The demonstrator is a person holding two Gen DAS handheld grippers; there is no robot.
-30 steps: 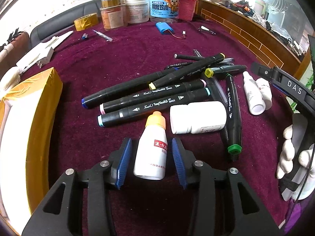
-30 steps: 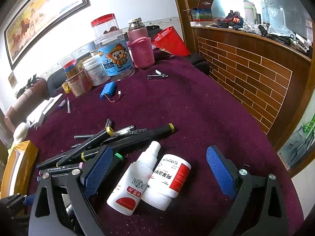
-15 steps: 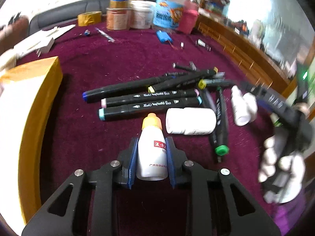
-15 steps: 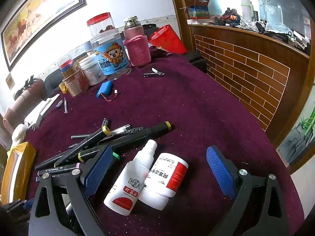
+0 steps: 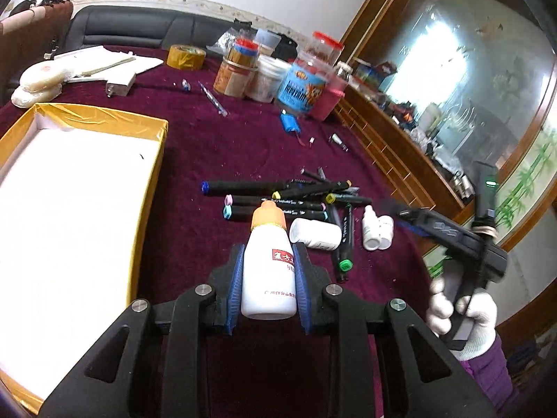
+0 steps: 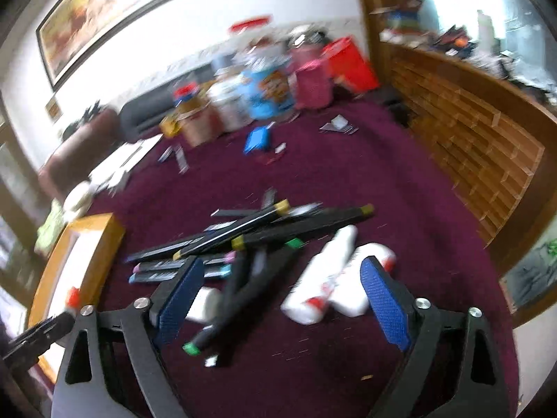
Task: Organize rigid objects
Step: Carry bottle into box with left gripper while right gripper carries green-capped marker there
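The left gripper (image 5: 268,280) was clamped on a white bottle with an orange cap (image 5: 268,261), held above the maroon cloth-covered table (image 5: 216,146) just right of a yellow-rimmed white tray (image 5: 153,181). The right gripper (image 6: 282,299) stood with its blue pads spread apart over a heap of black markers (image 6: 264,230) and two white bottles (image 6: 334,278). Jars and canisters (image 5: 278,76) lined the table's far edge; a brick-patterned wooden counter (image 6: 480,146) ran along the right, and a framed painting (image 6: 104,14) hung on the white wall.
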